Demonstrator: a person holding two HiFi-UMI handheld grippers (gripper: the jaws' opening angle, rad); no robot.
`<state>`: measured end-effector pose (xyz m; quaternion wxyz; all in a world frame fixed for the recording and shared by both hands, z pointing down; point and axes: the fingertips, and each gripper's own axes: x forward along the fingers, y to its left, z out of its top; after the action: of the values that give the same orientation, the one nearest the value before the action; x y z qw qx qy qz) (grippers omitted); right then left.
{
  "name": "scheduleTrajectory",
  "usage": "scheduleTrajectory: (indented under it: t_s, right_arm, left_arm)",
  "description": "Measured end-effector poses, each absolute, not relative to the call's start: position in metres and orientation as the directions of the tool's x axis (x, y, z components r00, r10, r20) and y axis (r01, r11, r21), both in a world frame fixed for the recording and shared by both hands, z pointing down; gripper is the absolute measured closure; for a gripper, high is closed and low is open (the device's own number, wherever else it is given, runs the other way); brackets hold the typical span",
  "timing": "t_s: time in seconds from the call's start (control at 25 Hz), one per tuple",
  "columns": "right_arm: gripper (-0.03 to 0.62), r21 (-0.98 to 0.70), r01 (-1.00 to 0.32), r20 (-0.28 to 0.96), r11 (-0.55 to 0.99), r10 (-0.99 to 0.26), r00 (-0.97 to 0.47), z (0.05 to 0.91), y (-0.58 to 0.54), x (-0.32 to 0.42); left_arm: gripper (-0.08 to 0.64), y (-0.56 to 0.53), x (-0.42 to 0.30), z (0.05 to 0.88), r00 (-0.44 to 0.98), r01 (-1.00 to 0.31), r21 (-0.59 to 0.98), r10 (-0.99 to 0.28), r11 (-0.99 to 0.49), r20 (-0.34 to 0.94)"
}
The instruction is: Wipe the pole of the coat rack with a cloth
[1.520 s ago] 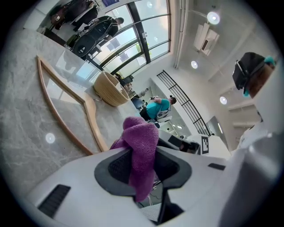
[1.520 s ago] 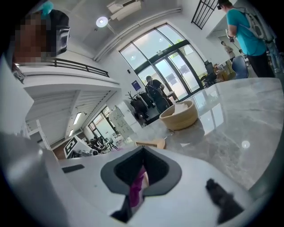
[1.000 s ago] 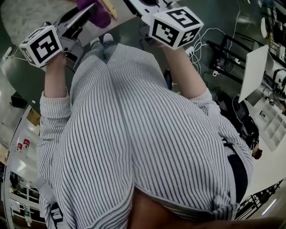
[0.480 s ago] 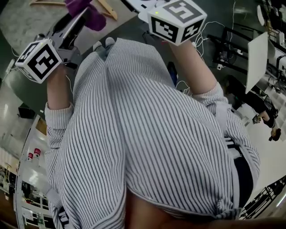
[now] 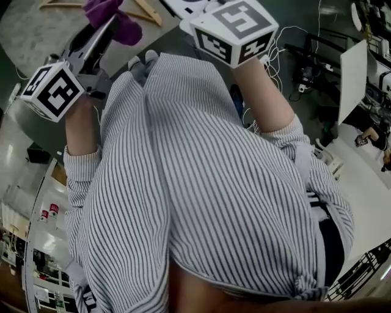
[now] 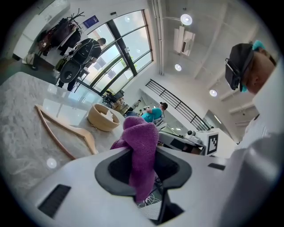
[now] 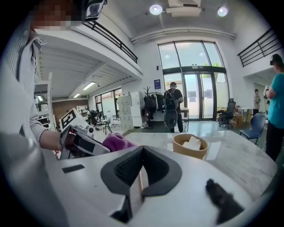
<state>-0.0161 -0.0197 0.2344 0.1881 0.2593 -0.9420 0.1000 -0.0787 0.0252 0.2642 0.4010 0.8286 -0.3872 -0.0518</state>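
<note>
Cloth (image 5: 125, 27), hanger (image 5: 148, 13) cut by head view's top edge.

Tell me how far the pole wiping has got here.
Done: the purple cloth is picked up, clamped in the left gripper. In hand: it is held over the marble table; the right gripper is shut and empty. Left: all the wiping, since no coat rack pole is near either gripper.

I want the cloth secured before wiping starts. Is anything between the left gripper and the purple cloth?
Nothing visible. The left gripper is shut on the purple cloth, which sticks up from between its jaws, over the marble table.
</note>
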Motion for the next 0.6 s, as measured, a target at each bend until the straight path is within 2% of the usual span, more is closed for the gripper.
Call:
scheduleTrajectory:
  t_s: [0.6]
  right_arm:
    - [0.577,-0.089,-0.553,0.439,0.829,-0.465,-0.768,0.248,-0.001,-0.010]
  left_arm:
    - [0.433,0.044,-0.062,0.270,0.710,-0.598,0.698,-0.663,-0.393,0.235]
